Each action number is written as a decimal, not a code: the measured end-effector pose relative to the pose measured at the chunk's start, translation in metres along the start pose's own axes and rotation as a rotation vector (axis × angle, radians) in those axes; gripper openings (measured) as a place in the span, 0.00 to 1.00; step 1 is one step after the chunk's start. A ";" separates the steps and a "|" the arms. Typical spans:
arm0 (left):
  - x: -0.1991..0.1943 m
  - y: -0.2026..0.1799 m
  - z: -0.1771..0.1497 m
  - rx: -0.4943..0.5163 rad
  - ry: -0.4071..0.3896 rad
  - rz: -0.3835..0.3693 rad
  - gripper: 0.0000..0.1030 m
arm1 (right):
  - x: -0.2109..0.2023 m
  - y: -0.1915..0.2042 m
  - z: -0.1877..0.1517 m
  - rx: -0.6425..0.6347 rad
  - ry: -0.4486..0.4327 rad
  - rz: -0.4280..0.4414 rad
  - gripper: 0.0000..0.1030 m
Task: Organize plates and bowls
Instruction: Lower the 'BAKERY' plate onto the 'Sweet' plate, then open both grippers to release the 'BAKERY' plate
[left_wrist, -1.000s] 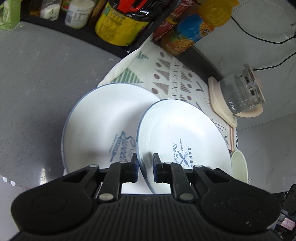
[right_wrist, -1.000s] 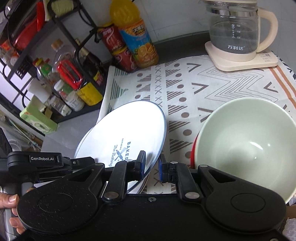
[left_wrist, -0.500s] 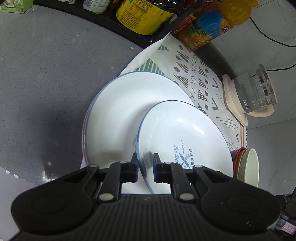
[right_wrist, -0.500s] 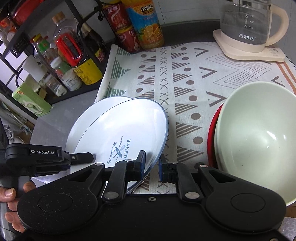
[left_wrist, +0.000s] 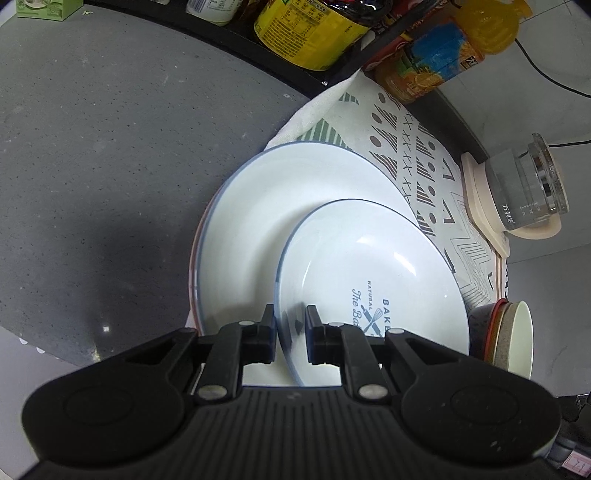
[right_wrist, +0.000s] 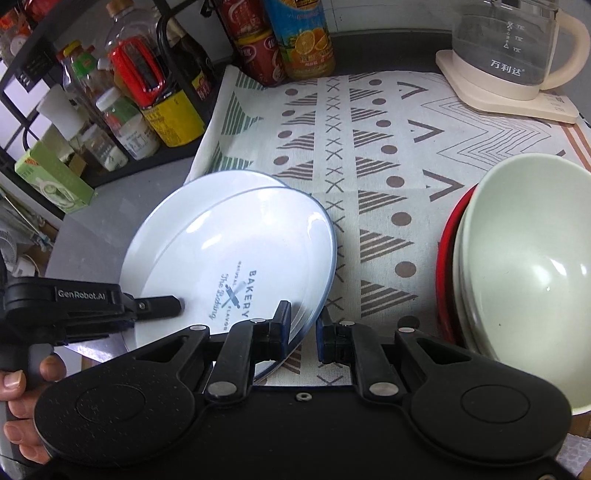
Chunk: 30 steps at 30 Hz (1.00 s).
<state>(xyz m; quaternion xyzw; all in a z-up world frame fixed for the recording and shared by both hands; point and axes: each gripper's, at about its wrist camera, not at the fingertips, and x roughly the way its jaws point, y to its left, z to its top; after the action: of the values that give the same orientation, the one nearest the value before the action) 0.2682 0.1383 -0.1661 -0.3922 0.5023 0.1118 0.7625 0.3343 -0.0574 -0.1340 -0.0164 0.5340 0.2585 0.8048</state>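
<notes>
My left gripper (left_wrist: 290, 338) is shut on the near rim of a white blue-rimmed "Bakery" plate (left_wrist: 369, 280), held tilted just over a larger white plate (left_wrist: 280, 206) that lies at the mat's left edge. In the right wrist view the same Bakery plate (right_wrist: 240, 266) sits over the larger plate (right_wrist: 207, 192), and the left gripper (right_wrist: 173, 306) grips its left rim. My right gripper (right_wrist: 303, 325) straddles the plate's right rim with a gap on the right finger's side. A stack of bowls (right_wrist: 524, 258), pale green on top, stands to the right.
A patterned cloth mat (right_wrist: 376, 147) covers the counter. A glass kettle on a cream base (right_wrist: 513, 55) stands at the back right. Drink bottles (right_wrist: 295, 37) and a rack of sauce bottles (right_wrist: 140, 96) line the back left. Grey countertop (left_wrist: 92, 166) lies left of the plates.
The Bakery plate has come down and moved over the larger plate, now overlapping it more. The right gripper's jaws have widened slightly around the rim.
</notes>
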 end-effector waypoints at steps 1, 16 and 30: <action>0.001 0.001 0.000 -0.003 0.002 0.000 0.13 | 0.001 0.000 -0.001 -0.003 0.001 -0.002 0.14; 0.000 0.005 -0.003 -0.025 -0.007 0.030 0.13 | 0.013 0.007 -0.006 -0.006 0.001 -0.058 0.16; -0.036 0.001 0.010 0.034 -0.097 0.093 0.29 | 0.022 0.015 -0.013 -0.021 -0.011 -0.103 0.31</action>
<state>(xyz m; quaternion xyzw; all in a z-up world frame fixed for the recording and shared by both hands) 0.2572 0.1539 -0.1337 -0.3494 0.4842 0.1575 0.7866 0.3237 -0.0399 -0.1546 -0.0511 0.5252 0.2225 0.8198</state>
